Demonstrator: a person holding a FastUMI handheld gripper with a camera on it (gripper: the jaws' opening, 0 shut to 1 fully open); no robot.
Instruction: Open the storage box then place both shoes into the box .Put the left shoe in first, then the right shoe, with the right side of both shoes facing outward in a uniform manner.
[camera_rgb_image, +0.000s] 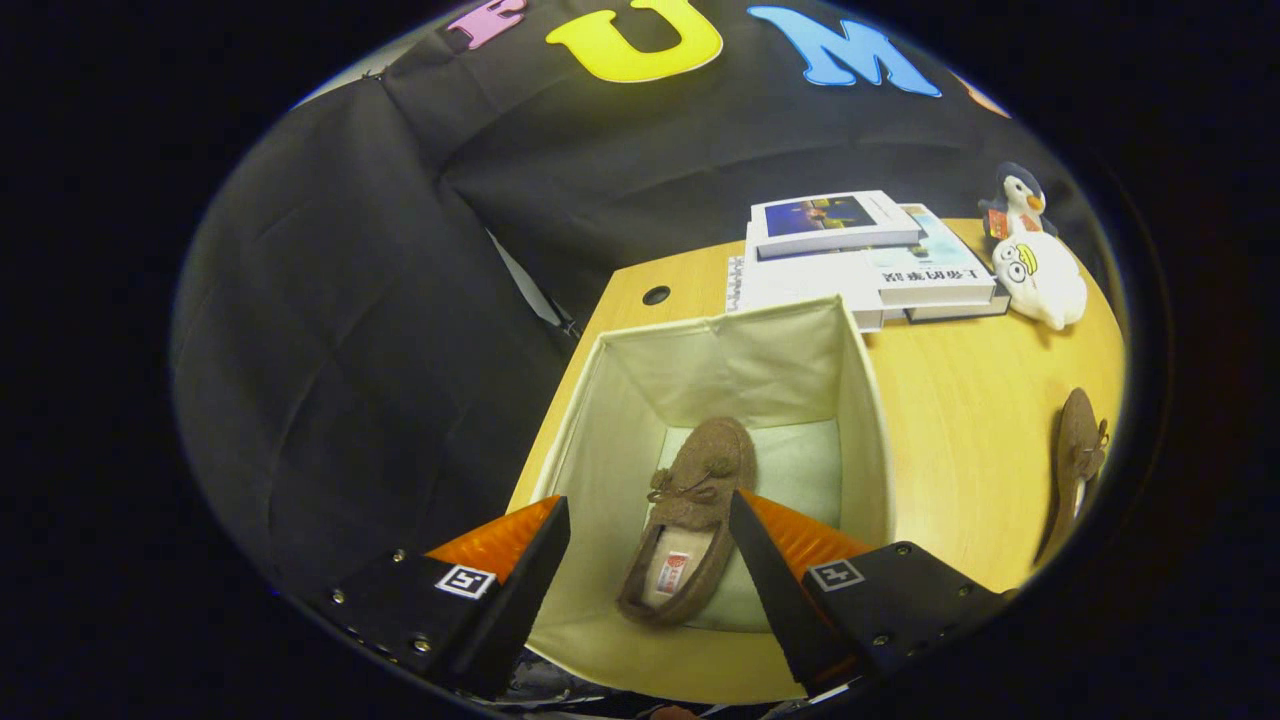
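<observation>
My gripper (650, 520), at lower centre, has its fingers spread apart and holds nothing. Between and below them, a brown shoe (690, 520) lies on the floor of the open storage box (860, 400). The second shoe (1078, 470) rests on the table (960, 420) at right. Upper right: books (850, 255), plush toys (1035, 270).

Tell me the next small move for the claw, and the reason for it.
Probably lift the open claw out of the storage box and swing it toward the second shoe on the table. One shoe already lies inside the box, between the spread fingers and untouched.
</observation>
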